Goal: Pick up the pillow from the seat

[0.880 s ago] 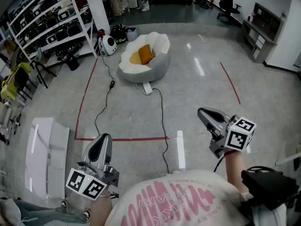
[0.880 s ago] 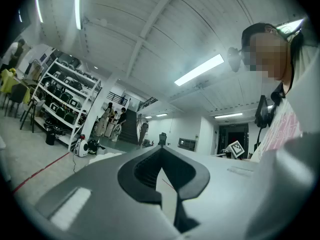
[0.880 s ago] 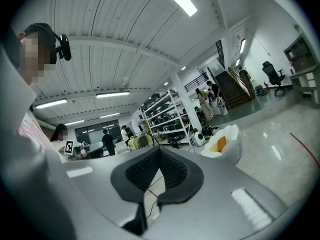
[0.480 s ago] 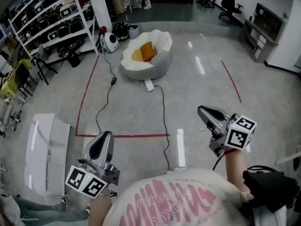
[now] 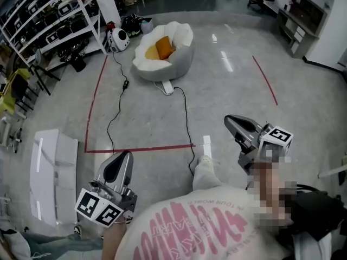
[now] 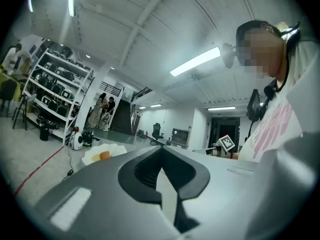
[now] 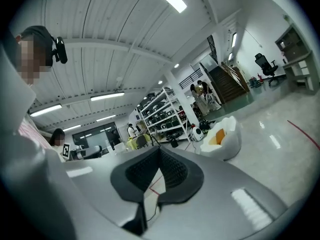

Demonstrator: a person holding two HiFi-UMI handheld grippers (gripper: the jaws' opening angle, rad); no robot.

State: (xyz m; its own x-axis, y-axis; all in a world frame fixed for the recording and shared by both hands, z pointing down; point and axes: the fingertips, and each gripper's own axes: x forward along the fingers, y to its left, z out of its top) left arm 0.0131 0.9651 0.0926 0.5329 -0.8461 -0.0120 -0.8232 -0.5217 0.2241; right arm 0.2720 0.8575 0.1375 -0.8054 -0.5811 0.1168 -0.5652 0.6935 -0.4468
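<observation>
Pillow [image 5: 161, 47] sits on the seat [image 5: 181, 61], well ahead; my foot [image 5: 204, 162] has just stepped forward, so I'm approaching, left gripper [image 5: 123, 157] and right gripper [image 5: 231, 122] both closed, empty.

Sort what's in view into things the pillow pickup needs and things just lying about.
For the job:
- orange pillow
- white beanbag seat it lies in
- left claw and right claw, both shut and empty, far short of the seat

Lying about:
- black cable across the floor
- red tape lines
- white case at left
- shelving rack
</observation>
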